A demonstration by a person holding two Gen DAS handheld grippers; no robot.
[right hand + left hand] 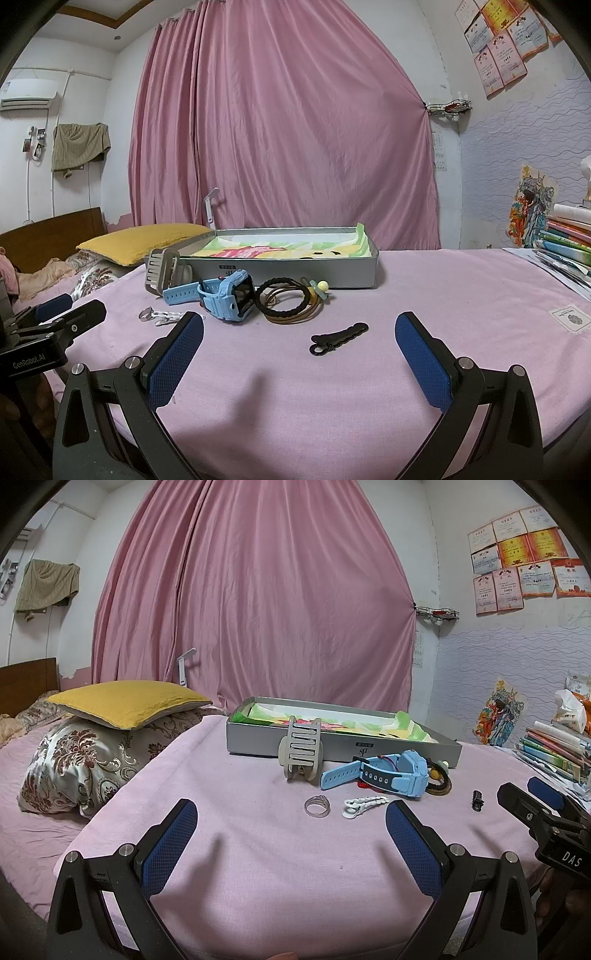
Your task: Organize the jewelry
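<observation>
Bare pink cloth (295,387) lies ahead; black clip (338,338) at 12 o'clock, blue watch (231,297) at 11.

A: Where's the left gripper (291,834)?
B: Low in the frame's centre, jaws spread wide, holding nothing.
A: The right gripper (299,347)?
B: Same: bottom centre, fingers apart, nothing between.

"DAS" is printed on the right tongs (532,805) — "GenRobot.AI" on the left tongs (70,314); the wall certificates (524,557) stay illegible.
</observation>
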